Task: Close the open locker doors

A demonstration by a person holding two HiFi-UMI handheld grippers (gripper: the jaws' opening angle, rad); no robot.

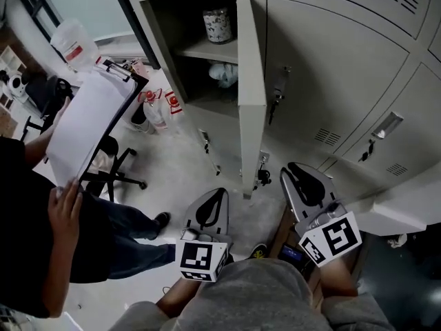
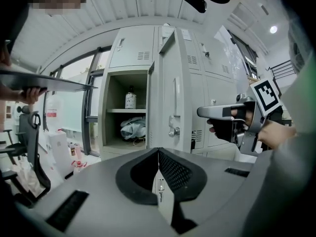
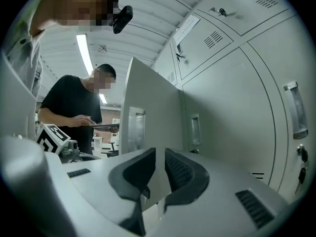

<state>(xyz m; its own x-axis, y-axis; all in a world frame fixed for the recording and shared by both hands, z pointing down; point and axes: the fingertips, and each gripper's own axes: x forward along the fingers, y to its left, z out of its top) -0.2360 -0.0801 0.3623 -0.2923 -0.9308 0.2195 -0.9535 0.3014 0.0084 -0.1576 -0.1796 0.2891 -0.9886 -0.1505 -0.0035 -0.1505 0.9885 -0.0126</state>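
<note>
One tall grey locker door [image 1: 251, 81] stands swung out, edge-on to me, with keys [image 1: 262, 176] hanging from its lock. Its compartment [image 1: 196, 54] is open, with a jar [image 1: 217, 25] on the shelf and a bundled cloth [image 1: 224, 74] below. In the left gripper view the door [image 2: 173, 102] is straight ahead and the compartment [image 2: 126, 117] is on its left. My left gripper [image 1: 219, 193] [image 2: 158, 154] is shut and empty, short of the door. My right gripper [image 1: 295, 171] [image 3: 160, 154] shows a narrow gap with nothing in it, beside the door [image 3: 143, 117].
A person [image 1: 41, 226] on my left holds a clipboard with paper [image 1: 86, 126]. Beside them are an office chair [image 1: 114, 164] and bottles on the floor [image 1: 155, 112]. Closed locker doors [image 1: 331, 81] fill the wall to the right.
</note>
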